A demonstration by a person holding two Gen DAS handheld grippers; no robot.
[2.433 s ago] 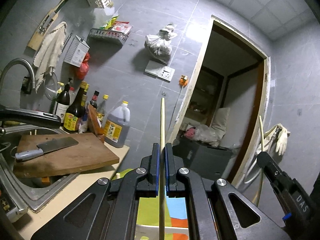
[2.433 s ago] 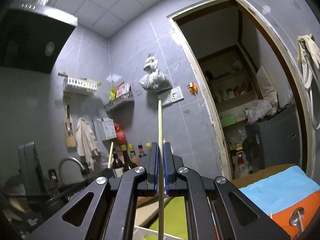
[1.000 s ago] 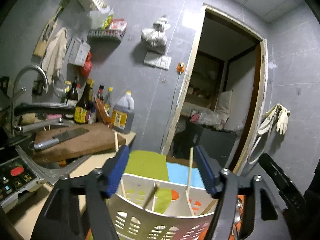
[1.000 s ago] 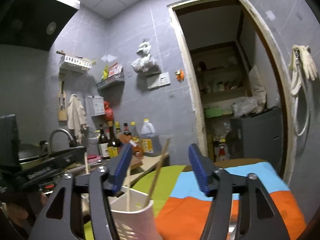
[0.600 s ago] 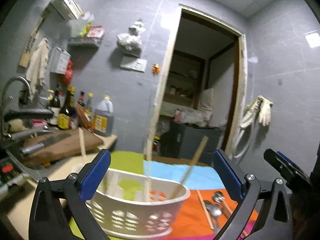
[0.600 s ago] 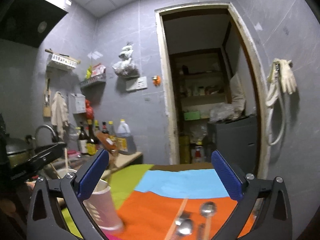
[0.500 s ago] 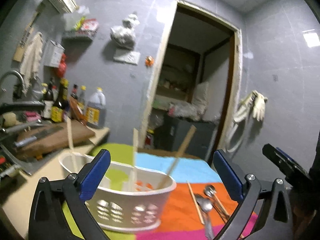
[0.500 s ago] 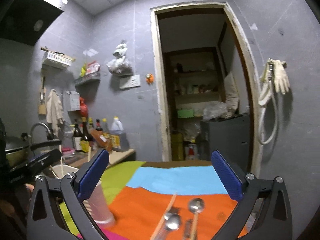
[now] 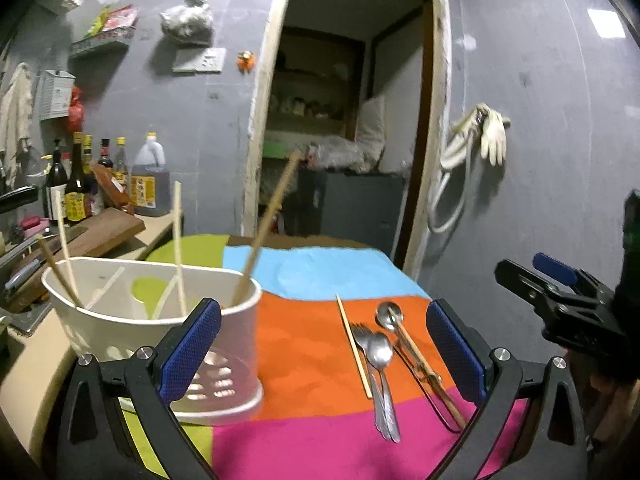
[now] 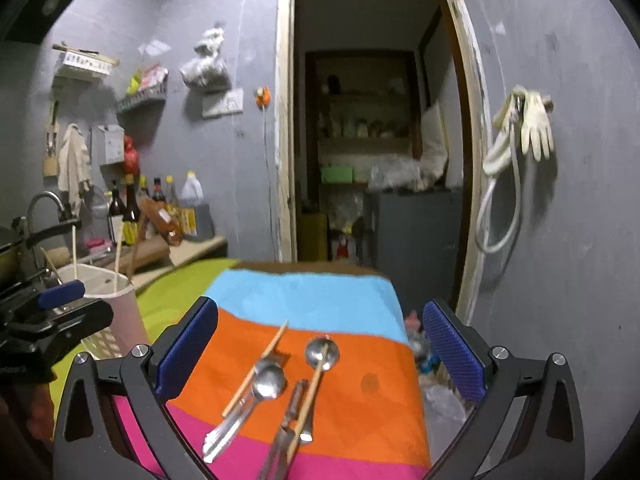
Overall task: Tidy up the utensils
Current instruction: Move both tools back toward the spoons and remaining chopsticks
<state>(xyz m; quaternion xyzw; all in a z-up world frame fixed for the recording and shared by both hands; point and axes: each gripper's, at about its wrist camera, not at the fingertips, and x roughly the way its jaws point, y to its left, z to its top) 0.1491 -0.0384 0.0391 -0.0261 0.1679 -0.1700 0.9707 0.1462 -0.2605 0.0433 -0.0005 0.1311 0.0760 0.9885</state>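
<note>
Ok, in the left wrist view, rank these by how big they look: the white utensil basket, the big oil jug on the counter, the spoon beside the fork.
1. white utensil basket, clearly largest, though also nearest the camera.
2. oil jug.
3. spoon; it reaches about as long as the jug is tall but is far slimmer, and the jug sits farther back, so this order is unsure.

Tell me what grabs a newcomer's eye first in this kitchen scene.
The striped cloth in pink, orange, blue and green stands out first. On its orange band lie spoons, a fork and loose chopsticks. To the left stands a white basket with chopsticks leaning out of it.
</note>
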